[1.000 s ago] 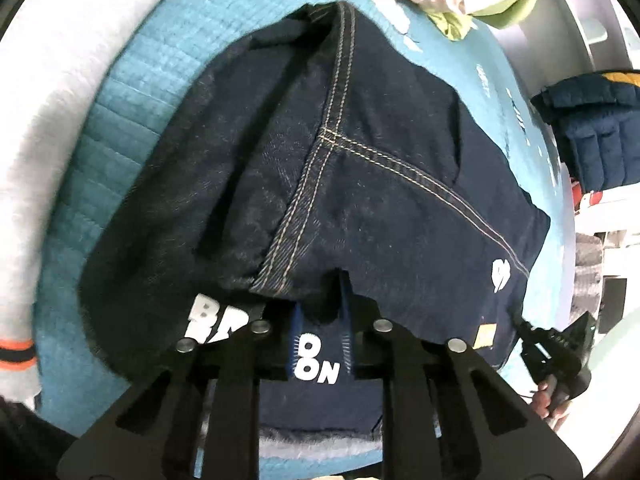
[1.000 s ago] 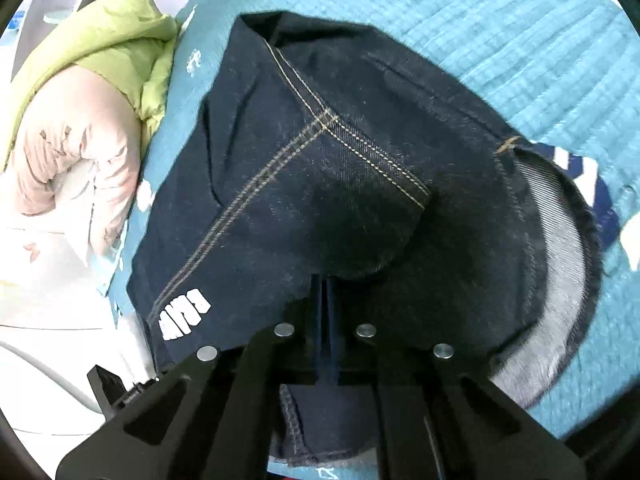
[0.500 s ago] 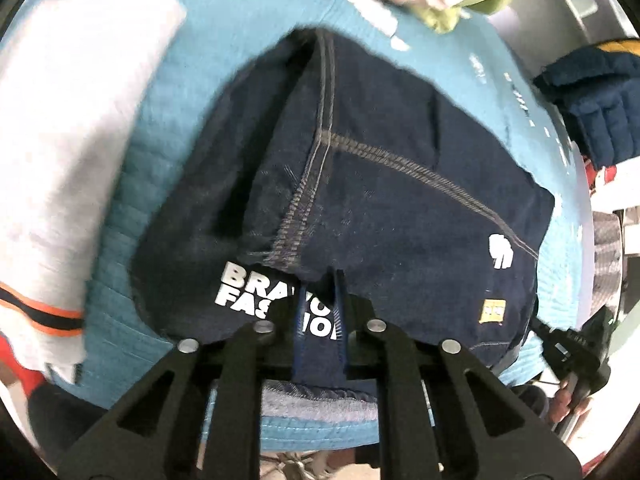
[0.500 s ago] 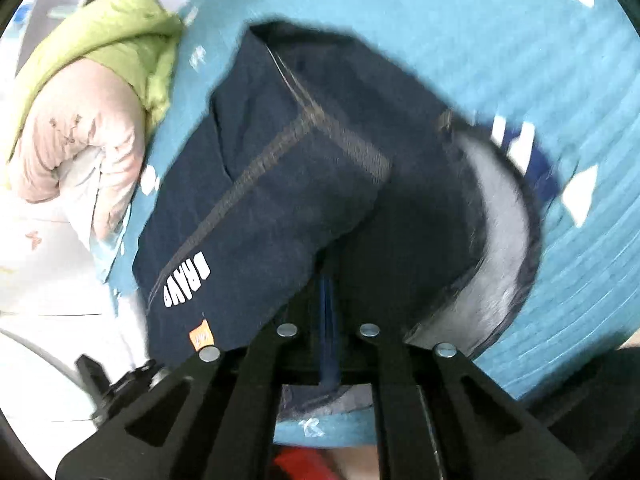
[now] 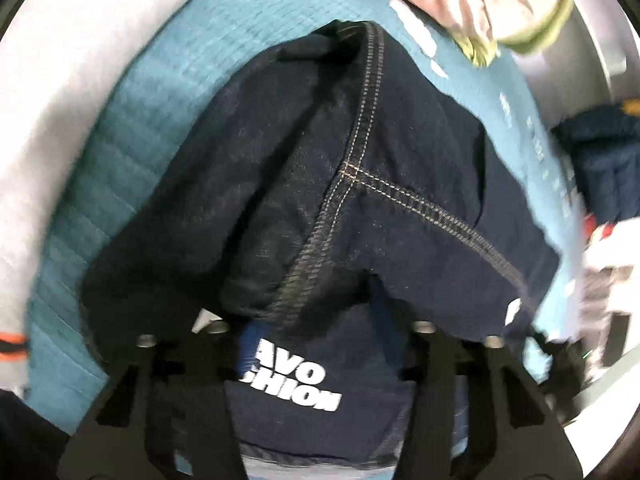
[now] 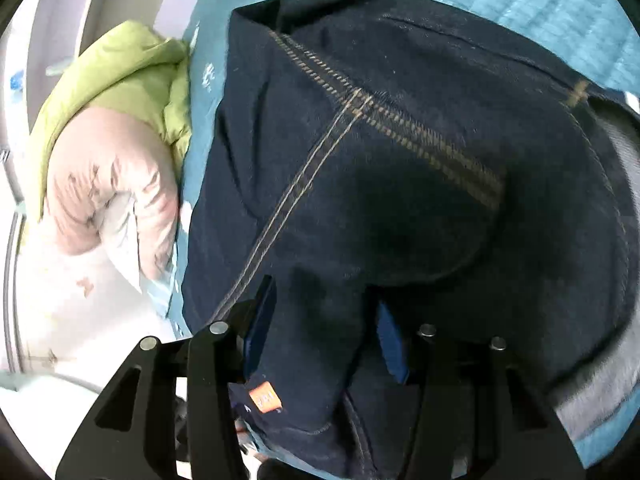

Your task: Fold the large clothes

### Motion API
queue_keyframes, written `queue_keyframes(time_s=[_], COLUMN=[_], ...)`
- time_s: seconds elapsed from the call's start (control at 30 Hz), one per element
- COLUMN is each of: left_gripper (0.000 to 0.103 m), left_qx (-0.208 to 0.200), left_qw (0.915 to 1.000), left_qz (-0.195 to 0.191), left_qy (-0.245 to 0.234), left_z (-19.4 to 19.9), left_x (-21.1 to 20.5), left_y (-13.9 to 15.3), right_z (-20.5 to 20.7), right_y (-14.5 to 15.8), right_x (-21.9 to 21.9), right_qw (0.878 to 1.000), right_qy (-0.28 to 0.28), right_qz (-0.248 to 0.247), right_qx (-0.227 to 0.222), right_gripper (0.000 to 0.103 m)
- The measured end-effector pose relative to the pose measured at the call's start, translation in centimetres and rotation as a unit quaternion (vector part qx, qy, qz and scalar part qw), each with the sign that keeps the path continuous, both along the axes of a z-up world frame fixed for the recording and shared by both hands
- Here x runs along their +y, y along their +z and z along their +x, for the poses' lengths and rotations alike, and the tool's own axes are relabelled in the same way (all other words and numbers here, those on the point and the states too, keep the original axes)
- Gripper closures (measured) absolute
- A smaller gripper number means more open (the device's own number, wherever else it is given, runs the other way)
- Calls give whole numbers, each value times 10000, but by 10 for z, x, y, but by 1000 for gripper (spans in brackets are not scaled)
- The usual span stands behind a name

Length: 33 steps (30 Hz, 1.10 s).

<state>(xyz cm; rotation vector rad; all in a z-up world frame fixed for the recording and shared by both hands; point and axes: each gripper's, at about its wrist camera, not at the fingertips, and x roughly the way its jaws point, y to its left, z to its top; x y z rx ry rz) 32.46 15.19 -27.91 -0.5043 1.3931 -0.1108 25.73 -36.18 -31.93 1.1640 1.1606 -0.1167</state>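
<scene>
A dark navy denim garment (image 5: 360, 200) with tan stitching and white lettering lies folded on a teal quilted bedspread (image 5: 132, 128). It also fills the right wrist view (image 6: 400, 160). My left gripper (image 5: 316, 332) has its jaws spread wide, with the printed edge of the denim lying loose between them. My right gripper (image 6: 324, 320) is also spread wide, with a fold of the denim and an orange tag (image 6: 264, 398) hanging between its blue pads (image 6: 262, 320).
A white and grey cloth (image 5: 48, 100) lies along the left of the bed. A green and pink bedding pile (image 6: 116, 140) sits at the head of the bed, also in the left wrist view (image 5: 500, 4). A navy padded jacket (image 5: 604, 164) is off to the right.
Both grippers were pinched shut on the denim edge; now both have opened and the cloth lies loose between the jaws. The cameras moved closer to the garment.
</scene>
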Motion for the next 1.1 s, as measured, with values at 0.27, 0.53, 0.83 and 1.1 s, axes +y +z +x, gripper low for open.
queue_keyframes(time_s=[0.27,0.53,0.83,1.1], left_gripper=[87,87,86,33], left_qx=[-573,-994,-625,-352], left_qw=[9949,9850,9840,9857], left_qz=[704,1165,1333,1404], left_qy=[-444,-793,-1000,-865], left_z=[-9,-25,-29,-42], left_x=[-6,-9,-14,4], left_y=[63,123,76,34], right_z=[-19,-37,-36,-71], right_y=[72,126,77,33], right_x=[20,25,27,6], right_qw=[9973,9986,9914,9888], right_qy=[226,296,839,695], right_qz=[-650,-286,-990,-1014], right_qx=[-252,-331,171,844], right_gripper=[99,99,97,63])
